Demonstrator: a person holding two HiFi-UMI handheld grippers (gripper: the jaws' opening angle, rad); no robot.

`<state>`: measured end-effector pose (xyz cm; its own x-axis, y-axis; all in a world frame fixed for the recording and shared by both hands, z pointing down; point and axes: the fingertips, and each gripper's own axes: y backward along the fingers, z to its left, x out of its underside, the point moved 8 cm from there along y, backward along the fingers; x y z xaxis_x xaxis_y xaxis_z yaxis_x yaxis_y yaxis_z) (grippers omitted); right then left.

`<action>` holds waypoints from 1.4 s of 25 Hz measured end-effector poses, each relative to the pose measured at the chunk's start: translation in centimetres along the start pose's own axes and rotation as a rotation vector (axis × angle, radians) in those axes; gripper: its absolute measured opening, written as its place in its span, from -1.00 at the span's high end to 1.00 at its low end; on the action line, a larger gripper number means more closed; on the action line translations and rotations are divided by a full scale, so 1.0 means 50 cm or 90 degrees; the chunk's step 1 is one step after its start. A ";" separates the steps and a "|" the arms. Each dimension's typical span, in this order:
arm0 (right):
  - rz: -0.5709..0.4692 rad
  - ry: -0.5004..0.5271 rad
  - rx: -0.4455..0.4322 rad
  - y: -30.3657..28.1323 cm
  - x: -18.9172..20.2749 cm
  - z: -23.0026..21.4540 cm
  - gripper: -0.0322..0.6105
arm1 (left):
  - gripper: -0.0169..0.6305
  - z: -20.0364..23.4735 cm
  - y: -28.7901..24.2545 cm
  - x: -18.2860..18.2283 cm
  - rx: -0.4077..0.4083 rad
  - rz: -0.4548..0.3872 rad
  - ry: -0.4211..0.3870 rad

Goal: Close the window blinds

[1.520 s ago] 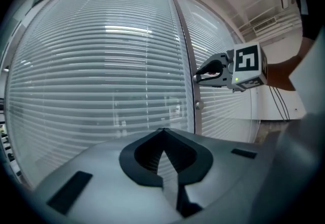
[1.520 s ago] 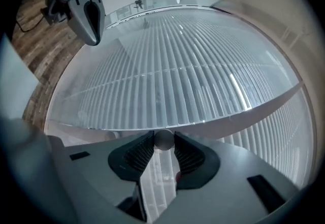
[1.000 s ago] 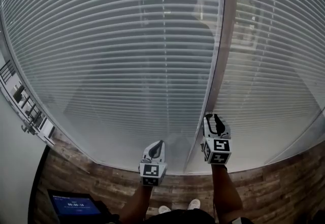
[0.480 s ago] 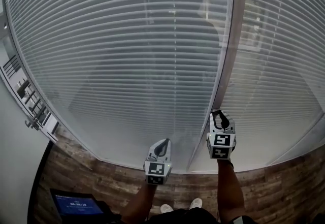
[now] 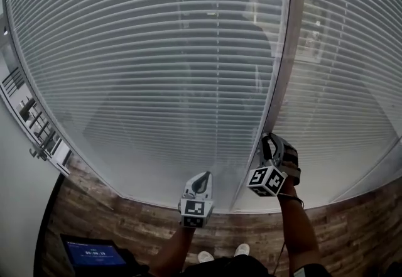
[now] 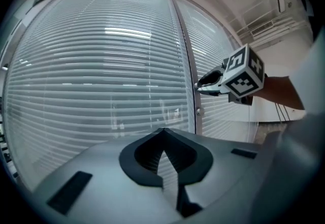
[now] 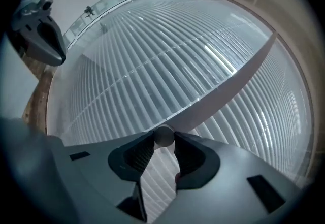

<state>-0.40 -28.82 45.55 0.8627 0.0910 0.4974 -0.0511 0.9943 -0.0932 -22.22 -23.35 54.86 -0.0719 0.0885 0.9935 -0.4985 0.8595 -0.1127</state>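
Observation:
White horizontal blinds hang behind glass, with dim shapes showing through the slats. A grey upright frame splits them from a second blind panel. A small round knob sits low on that frame, also visible as the knob in the left gripper view. My right gripper is shut on the knob, both pads pressing its sides, and its cube is rolled to one side. My left gripper hangs lower left of it, shut and empty, short of the glass.
A lit screen lies on the wooden floor at the lower left. A rack stands against the left wall. The person's shoes are just below the grippers, close to the window's bottom edge.
The right gripper reached the frame and closed on the knob. Since half a second ago it has rolled, its cube turned to one side. The left gripper shifted slightly right early on, then held.

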 end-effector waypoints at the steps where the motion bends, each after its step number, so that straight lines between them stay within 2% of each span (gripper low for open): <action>1: -0.005 -0.002 0.009 0.000 0.005 0.006 0.51 | 0.95 0.000 -0.002 0.003 0.000 -0.001 -0.007; 3: -0.031 -0.047 0.020 0.011 0.014 0.013 0.50 | 0.95 -0.004 -0.007 0.009 -0.004 -0.008 -0.014; 5: -0.058 -0.119 0.016 0.030 0.017 0.015 0.51 | 0.95 -0.009 -0.008 0.011 -0.006 -0.011 -0.011; 12: -0.126 -0.375 -0.044 0.099 0.035 -0.003 0.50 | 0.95 -0.033 -0.004 -0.009 -0.017 -0.006 -0.001; 16: -0.154 -0.467 -0.067 0.148 0.073 -0.014 0.51 | 0.95 -0.084 0.010 -0.043 -0.033 -0.011 -0.006; 18: -0.167 -0.492 -0.084 0.176 0.084 0.004 0.52 | 0.95 -0.100 0.020 -0.053 -0.047 -0.018 -0.019; 20: -0.177 -0.499 -0.098 0.214 0.095 0.017 0.66 | 0.95 -0.124 0.036 -0.066 -0.055 -0.025 -0.031; 24: -0.182 -0.514 -0.119 0.283 0.128 0.027 0.87 | 0.95 -0.186 0.069 -0.082 -0.068 -0.026 -0.010; 32: -0.194 -0.533 -0.150 0.400 0.169 0.036 0.89 | 0.95 -0.289 0.157 -0.081 -0.081 -0.029 -0.015; 35: -0.195 -0.540 -0.158 0.439 0.169 0.050 0.89 | 0.95 -0.304 0.197 -0.060 -0.087 -0.023 -0.015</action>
<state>4.51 -6.10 49.84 0.1602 -0.0660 0.9849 0.3116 0.9501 0.0130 -13.78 -7.50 51.05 -0.0767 0.0455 0.9960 -0.3796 0.9224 -0.0714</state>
